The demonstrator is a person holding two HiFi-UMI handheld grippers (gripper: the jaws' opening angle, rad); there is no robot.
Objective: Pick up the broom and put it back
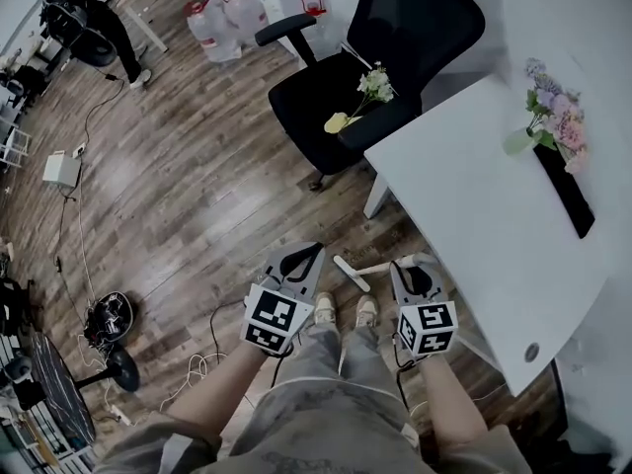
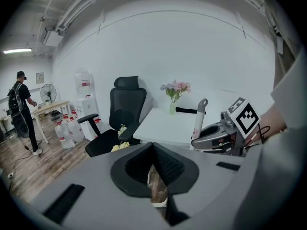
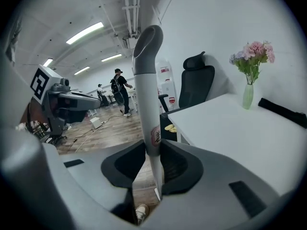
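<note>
The person's light trousers (image 1: 326, 383) and two pale shoes (image 1: 344, 310) fill the bottom of the head view, standing on a brown wooden plank floor (image 1: 197, 186).

Just ahead of the knees sit both grey grippers, each carrying a cube with black-and-white square markers. The left gripper (image 1: 301, 255) (image 2: 152, 145) has its jaws closed tip to tip with nothing between them; only floor shows through the gap below the tips. The right gripper (image 1: 415, 265) (image 3: 152, 147) has its jaws clamped on the white tubular handle of the broom (image 1: 390, 264) (image 3: 146, 95) (image 2: 199, 119). The handle rises upright from the jaws to a grey looped end. Below the jaws, its thinner lower part runs down toward the floor in front of the shoes.

To the right stands a white counter (image 1: 474, 196). It carries a long black flat object (image 1: 568, 191) and a bunch of pink and purple flowers (image 1: 553, 117) in a pale green vase (image 3: 247, 96).

Beyond the counter's corner is a black office chair (image 1: 336, 107) with armrests, and a small spray of white and yellow flowers (image 1: 370, 87) lies on its seat.

Farther back stand clear water jugs with red caps (image 1: 222, 18). A person in black (image 1: 94, 8) stands near a table at the far left.
</note>
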